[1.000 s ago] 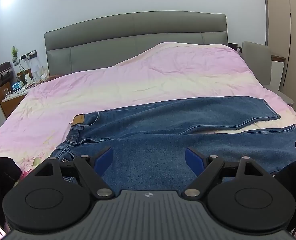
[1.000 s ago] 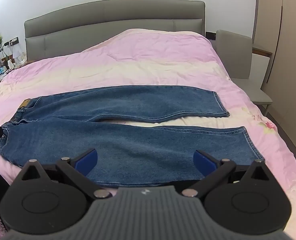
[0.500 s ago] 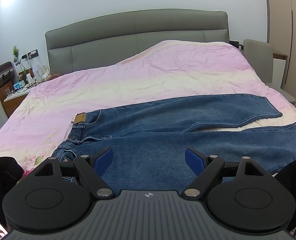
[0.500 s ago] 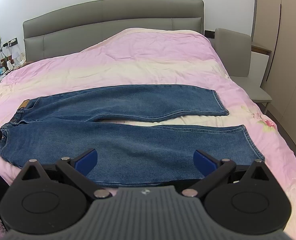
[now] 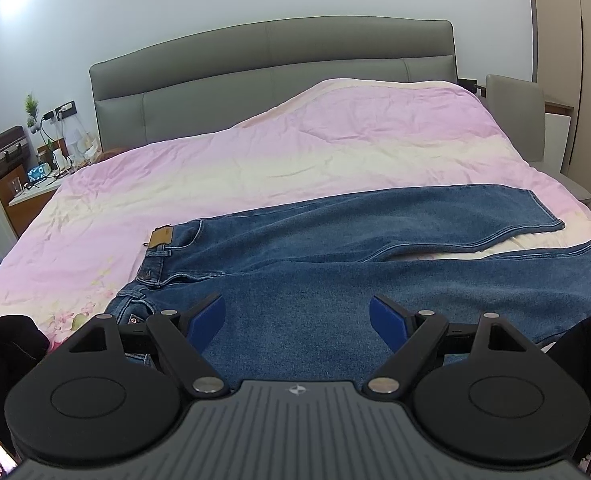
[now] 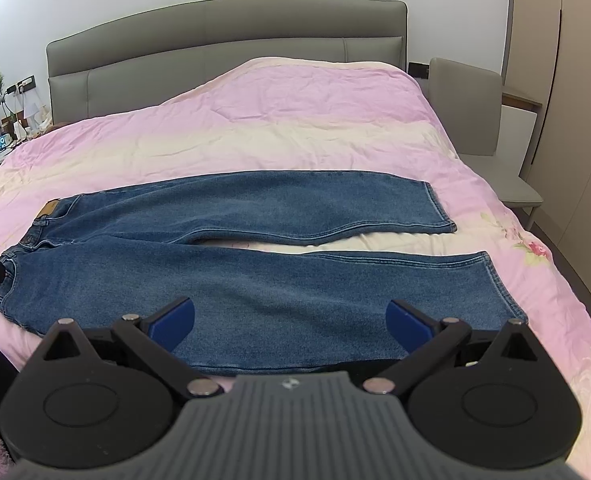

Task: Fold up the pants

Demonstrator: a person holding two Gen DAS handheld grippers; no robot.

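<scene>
Blue jeans (image 5: 335, 264) lie flat on the pink bedspread (image 5: 255, 168), waist to the left, both legs spread to the right with a gap between them. They also show in the right wrist view (image 6: 255, 280). My left gripper (image 5: 297, 316) is open and empty, hovering over the near leg close to the waist. My right gripper (image 6: 289, 318) is open and empty, over the near leg's lower half, near its front edge. A brown leather patch (image 5: 160, 237) marks the waistband.
A grey headboard (image 5: 271, 64) stands at the back. A bedside table with cables and small items (image 5: 35, 176) is at the left. A grey chair (image 6: 471, 120) stands to the right of the bed, beside a wardrobe (image 6: 567, 120).
Both grippers have drifted slightly; the view has shifted a little, with the jeans unmoved on the bed. Both grippers stay open.
</scene>
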